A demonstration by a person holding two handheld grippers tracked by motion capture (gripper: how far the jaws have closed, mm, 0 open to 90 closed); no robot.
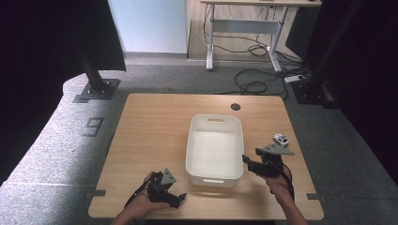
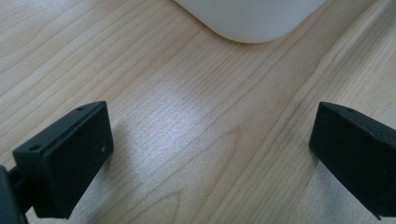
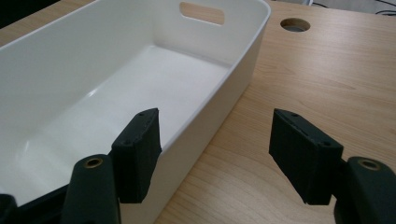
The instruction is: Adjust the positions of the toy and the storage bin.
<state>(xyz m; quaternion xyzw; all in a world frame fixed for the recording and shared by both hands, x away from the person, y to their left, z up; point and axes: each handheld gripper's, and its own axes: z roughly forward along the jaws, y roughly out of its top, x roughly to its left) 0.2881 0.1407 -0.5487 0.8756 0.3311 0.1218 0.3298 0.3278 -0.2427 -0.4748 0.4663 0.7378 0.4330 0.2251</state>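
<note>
A pale wooden table (image 1: 155,131) stands on grey carpet, with dark curtains to either side and another desk's legs and loose cables beyond it. At the near left edge the left gripper (image 1: 174,199) rests low over the board in the person's left hand (image 1: 141,208); its jaws stand wide apart with nothing but bare wood grain between them, and in the left gripper view a rounded corner of the white bin (image 2: 252,21) sits just ahead of the fingertips, apart from both. The bin (image 1: 215,146) lies in the middle of the table, long side running away from the person, with a cut-out handle at each end and, as far as the high view and the right gripper view show, nothing inside. To its right, the right gripper (image 1: 248,162) is also spread wide and holds nothing: in the right gripper view its left finger (image 3: 137,151) hangs over the bin's near long wall (image 3: 205,116), just inside the rim, while the other finger (image 3: 301,156) stays outside over the wood, so the wall lies between the two pads without being touched. Beyond that gripper, near the table's right edge, sits a small white toy car (image 1: 281,138), well apart from both sets of fingers. Judging from this, the work is at its start: the bin is not yet gripped, nothing is loaded, and closing on the wall would seem the step in hand.
</note>
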